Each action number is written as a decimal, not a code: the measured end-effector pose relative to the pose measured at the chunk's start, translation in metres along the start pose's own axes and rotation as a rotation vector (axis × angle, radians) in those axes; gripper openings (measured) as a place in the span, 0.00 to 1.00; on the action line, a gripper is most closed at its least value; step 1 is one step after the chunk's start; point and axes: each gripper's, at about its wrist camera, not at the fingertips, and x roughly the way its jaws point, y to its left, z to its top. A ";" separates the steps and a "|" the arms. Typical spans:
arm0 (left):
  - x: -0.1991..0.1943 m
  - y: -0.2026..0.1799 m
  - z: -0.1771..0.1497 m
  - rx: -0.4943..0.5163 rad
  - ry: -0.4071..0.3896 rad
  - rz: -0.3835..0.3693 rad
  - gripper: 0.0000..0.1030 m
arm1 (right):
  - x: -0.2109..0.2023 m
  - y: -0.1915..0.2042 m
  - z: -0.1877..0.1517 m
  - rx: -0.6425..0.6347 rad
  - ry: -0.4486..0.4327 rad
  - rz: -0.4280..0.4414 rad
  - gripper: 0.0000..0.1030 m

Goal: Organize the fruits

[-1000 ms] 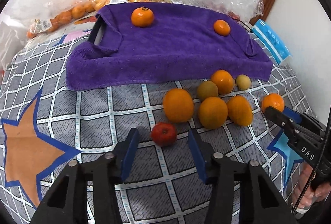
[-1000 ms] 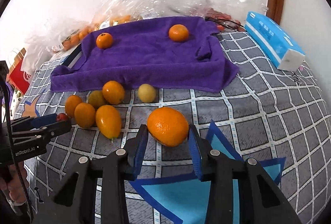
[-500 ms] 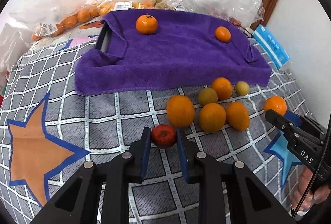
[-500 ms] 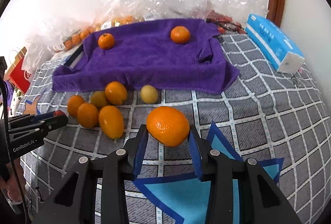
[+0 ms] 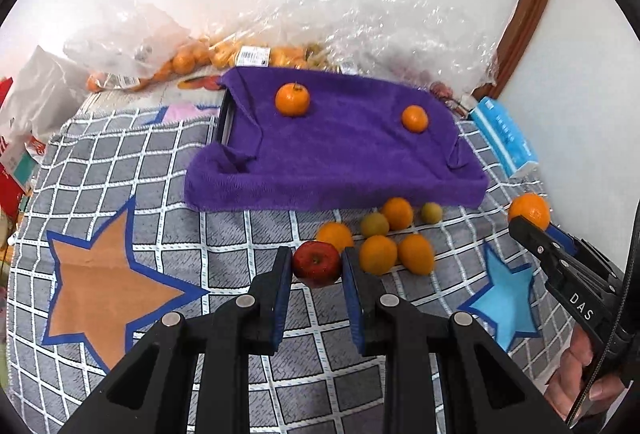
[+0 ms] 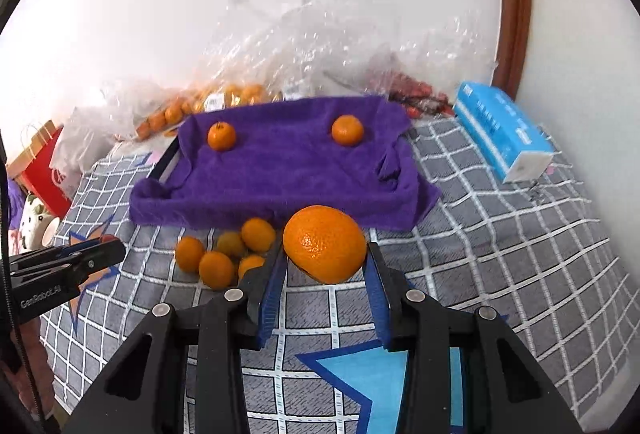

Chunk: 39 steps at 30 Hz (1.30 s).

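My left gripper [image 5: 316, 266] is shut on a small red apple [image 5: 317, 262] and holds it above the checked cloth. My right gripper [image 6: 325, 254] is shut on a large orange [image 6: 325, 242], also lifted off the cloth; it shows at the right edge of the left wrist view as the right gripper [image 5: 532, 230] with the orange [image 5: 529, 210]. A purple towel [image 5: 336, 153] lies over a tray beyond, with two mandarins [image 5: 292, 99] [image 5: 415, 118] on it. Several loose orange and yellowish fruits [image 5: 378, 254] lie in a cluster just in front of the towel.
Clear plastic bags of fruit [image 5: 192, 59] pile up against the wall behind the towel. A blue tissue pack [image 6: 506, 137] lies at the right. A red paper bag [image 6: 44, 169] stands at the far left. A person's hand [image 5: 580, 378] holds the right gripper.
The left jaws closed on the red apple and lifted it off the cloth. The right gripper rose with the large orange in its grip. Both views now look from higher up.
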 end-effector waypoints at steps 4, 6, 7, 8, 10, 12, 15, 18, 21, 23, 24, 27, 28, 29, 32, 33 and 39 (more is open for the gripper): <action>-0.013 -0.001 0.006 0.005 -0.025 -0.004 0.23 | -0.014 0.005 0.013 -0.014 -0.033 -0.012 0.38; -0.018 -0.002 0.009 0.003 -0.034 -0.013 0.23 | -0.021 0.009 0.019 -0.028 -0.053 -0.022 0.38; -0.021 -0.002 0.011 0.003 -0.039 -0.017 0.23 | -0.024 0.011 0.021 -0.030 -0.060 -0.019 0.38; -0.023 -0.002 0.012 0.006 -0.046 -0.017 0.23 | -0.026 0.011 0.023 -0.029 -0.063 -0.015 0.38; -0.027 -0.002 0.016 0.010 -0.053 -0.017 0.23 | -0.029 0.015 0.027 -0.034 -0.069 -0.018 0.38; -0.031 -0.002 0.020 0.016 -0.058 -0.018 0.23 | -0.032 0.017 0.031 -0.037 -0.077 -0.027 0.38; -0.036 -0.002 0.026 0.021 -0.066 -0.021 0.23 | -0.035 0.019 0.036 -0.027 -0.083 -0.019 0.38; -0.041 -0.001 0.032 0.030 -0.076 -0.024 0.23 | -0.035 0.018 0.042 -0.017 -0.091 -0.018 0.38; -0.044 0.000 0.038 0.038 -0.085 -0.024 0.23 | -0.035 0.019 0.045 -0.019 -0.094 -0.019 0.38; -0.045 0.001 0.041 0.037 -0.090 -0.025 0.23 | -0.035 0.021 0.046 -0.022 -0.094 -0.020 0.38; -0.045 0.001 0.043 0.036 -0.092 -0.027 0.23 | -0.034 0.022 0.048 -0.027 -0.094 -0.019 0.38; -0.046 0.001 0.048 0.034 -0.099 -0.024 0.23 | -0.033 0.023 0.051 -0.033 -0.100 -0.015 0.38; -0.045 0.001 0.049 0.033 -0.101 -0.025 0.23 | -0.033 0.023 0.053 -0.033 -0.100 -0.014 0.38; -0.045 0.002 0.051 0.031 -0.103 -0.026 0.23 | -0.031 0.023 0.055 -0.032 -0.099 -0.012 0.38; -0.042 0.002 0.055 0.027 -0.105 -0.028 0.23 | -0.027 0.022 0.059 -0.035 -0.097 -0.011 0.38; -0.042 0.002 0.056 0.025 -0.106 -0.029 0.23 | -0.026 0.022 0.060 -0.035 -0.096 -0.010 0.38; -0.034 0.004 0.065 0.021 -0.103 -0.031 0.23 | -0.013 0.020 0.067 -0.035 -0.081 -0.002 0.38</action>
